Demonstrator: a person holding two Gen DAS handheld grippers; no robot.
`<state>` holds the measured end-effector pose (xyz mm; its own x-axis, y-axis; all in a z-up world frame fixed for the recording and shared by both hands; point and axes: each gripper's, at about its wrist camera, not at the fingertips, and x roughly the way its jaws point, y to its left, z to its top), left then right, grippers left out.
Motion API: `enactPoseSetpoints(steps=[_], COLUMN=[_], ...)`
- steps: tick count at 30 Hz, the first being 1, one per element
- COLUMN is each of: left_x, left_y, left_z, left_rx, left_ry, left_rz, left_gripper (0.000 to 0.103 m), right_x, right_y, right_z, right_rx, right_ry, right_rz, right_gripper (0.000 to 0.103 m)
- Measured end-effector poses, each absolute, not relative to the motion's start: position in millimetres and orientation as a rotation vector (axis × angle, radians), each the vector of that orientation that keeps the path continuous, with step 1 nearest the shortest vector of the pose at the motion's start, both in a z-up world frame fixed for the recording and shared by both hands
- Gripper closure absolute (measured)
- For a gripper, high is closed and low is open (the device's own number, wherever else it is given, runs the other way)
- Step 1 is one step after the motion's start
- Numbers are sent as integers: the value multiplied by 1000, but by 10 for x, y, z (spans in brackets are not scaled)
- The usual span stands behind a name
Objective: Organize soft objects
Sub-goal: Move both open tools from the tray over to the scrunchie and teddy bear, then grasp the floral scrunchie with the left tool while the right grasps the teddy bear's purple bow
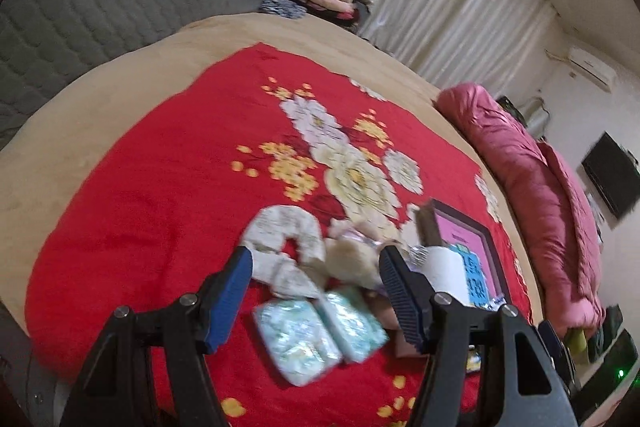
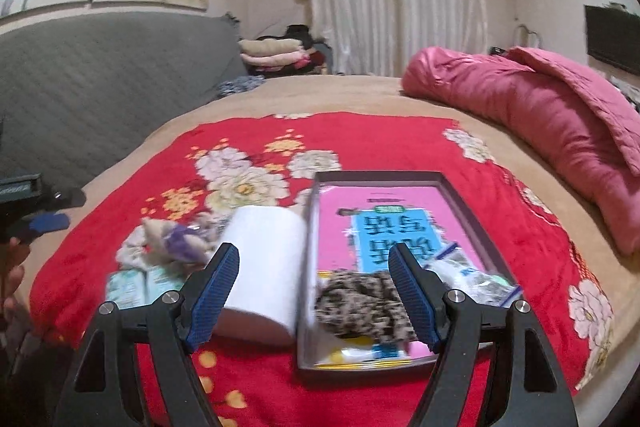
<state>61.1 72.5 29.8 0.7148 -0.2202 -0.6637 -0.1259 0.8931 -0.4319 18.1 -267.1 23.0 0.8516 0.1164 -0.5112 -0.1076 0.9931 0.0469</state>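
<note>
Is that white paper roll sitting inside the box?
No. The paper roll lies on the red blanket, just outside the box's left wall.

You have two pale blue packets point(image 1: 316, 335) side by side at the near left, one white roll point(image 2: 262, 267), one dark tray point(image 2: 472, 211) holding one pink book point(image 2: 384, 211), one spotted cloth point(image 2: 360, 303) and one clear bag point(image 2: 472, 279), and one pink quilt point(image 2: 540, 131) far right.
</note>
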Motion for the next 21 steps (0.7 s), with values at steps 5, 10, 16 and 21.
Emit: enactPoseSetpoints(steps=[5, 10, 16, 21], left_x=[620, 634, 666, 680], left_y=[957, 1053, 1025, 1025], left_z=[236, 165, 69, -24], left_rx=[-504, -510, -463, -471], left_ry=[780, 797, 851, 882], left_rz=[-11, 2, 30, 28], left_gripper=[37, 37, 37, 37], right_x=[171, 141, 171, 193], right_y=[-2434, -2209, -1968, -1829], right_z=[214, 185, 113, 31], right_rx=[-17, -68, -106, -144], right_ry=[550, 567, 603, 622], right_rz=[190, 252, 318, 345], right_gripper=[25, 25, 25, 24])
